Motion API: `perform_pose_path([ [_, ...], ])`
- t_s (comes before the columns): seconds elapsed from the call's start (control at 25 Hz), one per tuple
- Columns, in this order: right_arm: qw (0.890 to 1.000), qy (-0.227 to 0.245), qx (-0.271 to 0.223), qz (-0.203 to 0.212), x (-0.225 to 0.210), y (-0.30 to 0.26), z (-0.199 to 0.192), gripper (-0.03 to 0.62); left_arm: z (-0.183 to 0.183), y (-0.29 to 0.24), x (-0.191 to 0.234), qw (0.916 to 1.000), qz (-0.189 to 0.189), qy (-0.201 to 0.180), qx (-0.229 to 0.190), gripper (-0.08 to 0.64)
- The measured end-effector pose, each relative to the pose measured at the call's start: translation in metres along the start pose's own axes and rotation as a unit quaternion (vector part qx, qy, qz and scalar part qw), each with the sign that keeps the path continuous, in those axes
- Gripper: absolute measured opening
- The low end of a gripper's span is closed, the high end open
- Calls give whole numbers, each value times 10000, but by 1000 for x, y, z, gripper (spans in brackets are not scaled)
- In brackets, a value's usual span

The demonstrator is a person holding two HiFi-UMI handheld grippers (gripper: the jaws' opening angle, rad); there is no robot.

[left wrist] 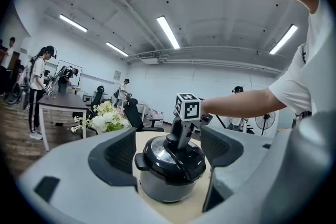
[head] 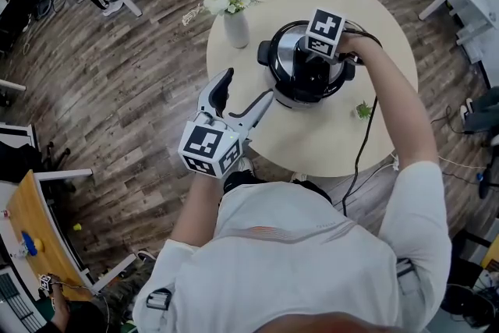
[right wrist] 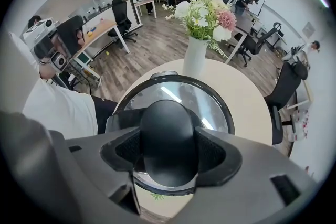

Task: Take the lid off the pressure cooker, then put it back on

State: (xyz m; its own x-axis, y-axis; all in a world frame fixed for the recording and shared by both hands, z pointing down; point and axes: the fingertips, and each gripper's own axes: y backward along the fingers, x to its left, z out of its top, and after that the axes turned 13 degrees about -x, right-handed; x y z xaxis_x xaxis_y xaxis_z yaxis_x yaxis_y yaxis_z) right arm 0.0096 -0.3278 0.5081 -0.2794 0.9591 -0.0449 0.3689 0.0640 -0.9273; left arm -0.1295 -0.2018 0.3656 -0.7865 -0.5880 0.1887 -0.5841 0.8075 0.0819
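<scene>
A black and steel pressure cooker (head: 282,51) stands on the round beige table (head: 312,144), its glass lid (right wrist: 181,94) seated on the pot. My right gripper (head: 313,65) points straight down over it. In the right gripper view, this gripper (right wrist: 169,152) has both pads pressed against the sides of the black lid knob (right wrist: 168,134). My left gripper (head: 246,90) hovers open at the table's near-left edge, aimed level at the cooker (left wrist: 167,178). Nothing lies between the jaws of the left gripper (left wrist: 170,157).
A white vase of flowers (head: 234,21) stands on the table left of the cooker. A small green sprig (head: 363,111) lies to the right, and a black power cord (head: 361,148) runs off the near edge. Desks, chairs and people fill the room around.
</scene>
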Motion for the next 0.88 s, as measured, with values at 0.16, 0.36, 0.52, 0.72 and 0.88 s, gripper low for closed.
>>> perform_pose_path([
  [0.16, 10000, -19, 35, 8, 0, 0, -1, 298, -24, -7, 18, 9991, 82, 384, 163, 376],
  [0.36, 10000, -54, 38, -9, -1, 1, 0, 298, -90, -28, 56, 9811, 241, 1819, 619, 376],
  [0.52, 10000, -58, 41, -10, -2, -1, 0, 299, -118, -48, 82, 9172, 255, 3973, 144, 376],
  [0.72, 10000, -46, 62, -1, -2, -1, -1, 299, -163, -72, 117, 8351, 603, 5465, -181, 376],
  [0.88, 10000, -35, 54, 14, -2, -2, -2, 298, -184, -96, 115, 7814, 300, 6225, -320, 374],
])
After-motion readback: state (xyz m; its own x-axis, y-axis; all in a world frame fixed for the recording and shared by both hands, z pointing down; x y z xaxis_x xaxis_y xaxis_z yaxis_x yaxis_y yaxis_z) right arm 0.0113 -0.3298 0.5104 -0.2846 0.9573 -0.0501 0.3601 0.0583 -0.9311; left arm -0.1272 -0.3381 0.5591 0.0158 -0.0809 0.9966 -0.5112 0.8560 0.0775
